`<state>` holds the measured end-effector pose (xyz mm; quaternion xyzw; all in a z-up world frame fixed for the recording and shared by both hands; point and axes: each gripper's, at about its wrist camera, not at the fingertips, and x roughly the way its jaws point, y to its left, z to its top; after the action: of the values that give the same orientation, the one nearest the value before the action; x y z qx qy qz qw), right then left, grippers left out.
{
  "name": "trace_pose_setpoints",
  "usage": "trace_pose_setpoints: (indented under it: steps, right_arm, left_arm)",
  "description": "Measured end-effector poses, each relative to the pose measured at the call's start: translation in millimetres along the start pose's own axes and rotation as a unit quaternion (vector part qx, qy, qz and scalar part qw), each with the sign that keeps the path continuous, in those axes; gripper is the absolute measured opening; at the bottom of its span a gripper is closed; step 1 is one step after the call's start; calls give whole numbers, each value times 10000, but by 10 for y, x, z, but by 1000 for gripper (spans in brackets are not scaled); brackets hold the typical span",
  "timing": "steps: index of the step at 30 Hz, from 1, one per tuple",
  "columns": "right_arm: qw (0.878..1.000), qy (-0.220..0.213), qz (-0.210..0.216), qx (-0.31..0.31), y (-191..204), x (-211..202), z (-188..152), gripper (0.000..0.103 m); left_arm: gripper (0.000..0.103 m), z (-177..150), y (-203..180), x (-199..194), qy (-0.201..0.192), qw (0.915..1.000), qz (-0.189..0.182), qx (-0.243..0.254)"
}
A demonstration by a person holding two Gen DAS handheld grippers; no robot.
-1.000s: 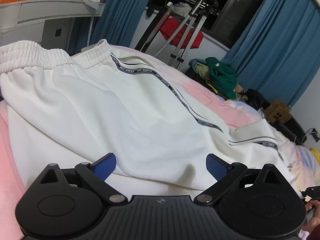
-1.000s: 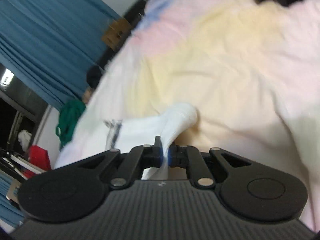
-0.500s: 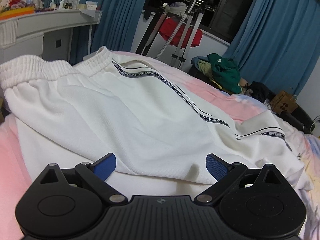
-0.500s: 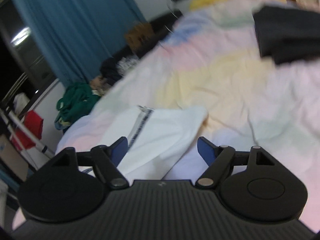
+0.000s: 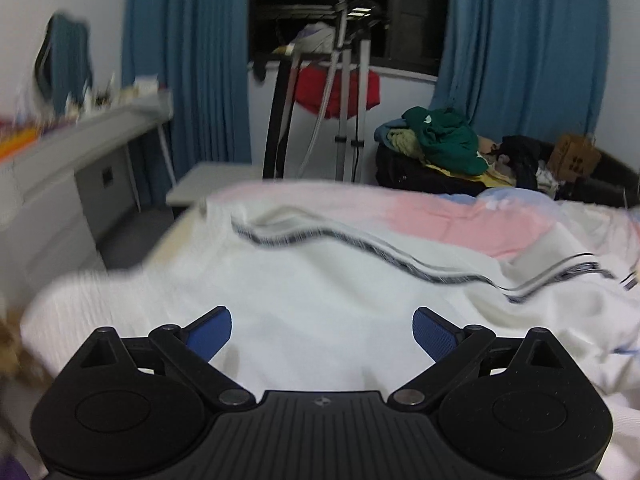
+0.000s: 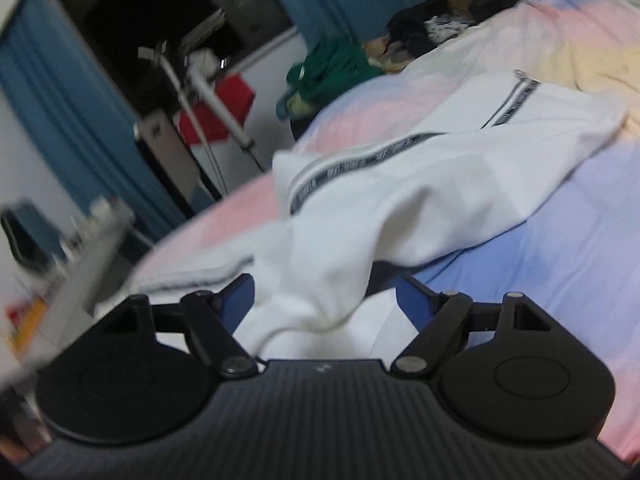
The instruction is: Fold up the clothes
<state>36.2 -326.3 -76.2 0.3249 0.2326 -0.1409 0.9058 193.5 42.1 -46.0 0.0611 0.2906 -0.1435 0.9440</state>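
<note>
Bedroom at night, left wrist view: blue curtains (image 5: 188, 64) either side of a dark window, a metal rack (image 5: 344, 92) with something red hung on it, a heap of green clothes (image 5: 444, 140) on a dark bag beyond the bed. White desk (image 5: 80, 148) at left is smeared by motion blur, its clutter unreadable. White trousers (image 5: 320, 288) with a dark side stripe lie across the pastel bedspread (image 5: 460, 220); the near edge is hidden behind the tool body. Left gripper (image 5: 322, 332) hovers over the cloth, jaws spread wide, nothing between the pads.

Right wrist view — tilted and blurry. Same trousers (image 6: 420, 184) run from the lower middle up to the right over the bedspread (image 6: 560, 264), one fold bunched up between the fingers. Right gripper (image 6: 324, 300) has just been opening; its jaws stand wide, cloth lies in the gap, pads not pressing it. Rack (image 6: 208, 100) and green heap (image 6: 332, 68) sit behind, soft-edged.
</note>
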Motion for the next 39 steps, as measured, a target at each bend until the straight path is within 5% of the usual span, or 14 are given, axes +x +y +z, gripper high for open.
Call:
trace_pose_setpoints:
  steps: [8,15,18,21,24,26,30,34,39]
  right_arm:
    - [9994,280,-33,178,-133,240,14,79]
    - [9990,384,-180,109,-124,544,-29,79]
    - [9989,358,-290,36,-134,614,-33,79]
    - [9984,434,-342,131,-171,666,-50,79]
    - [9984,400,-386,86,-155,640,-57,79]
    - [9984,369,-420,25,-137,608,-62,79]
    - [9984,301,-468,-84,-102,572,-74,79]
    - [9989,189,-425,-97,-82,543,-61,79]
    - [9990,160,-409,-87,-88,558,-48,79]
  left_arm:
    - [101,680,511,1076,383,9989,152,213]
    - [94,714,1047,1972,1139,9916,553,-249]
    - [73,678,1203,2207,1400,9882,217,-591]
    - [56,692,1159,2272,1341,9894,292,-469]
    - [11,787,1259,2226,1208,9872,541,-886]
    - [10,955,1374,2121,970,9859,540,-1253]
    - [10,1364,1495,1915,461,9874,866,-1241]
    - [10,1735,1785,1837,79,9769,1507,-1511]
    - [10,1732,1961,2232,504,9719,1904,-1291]
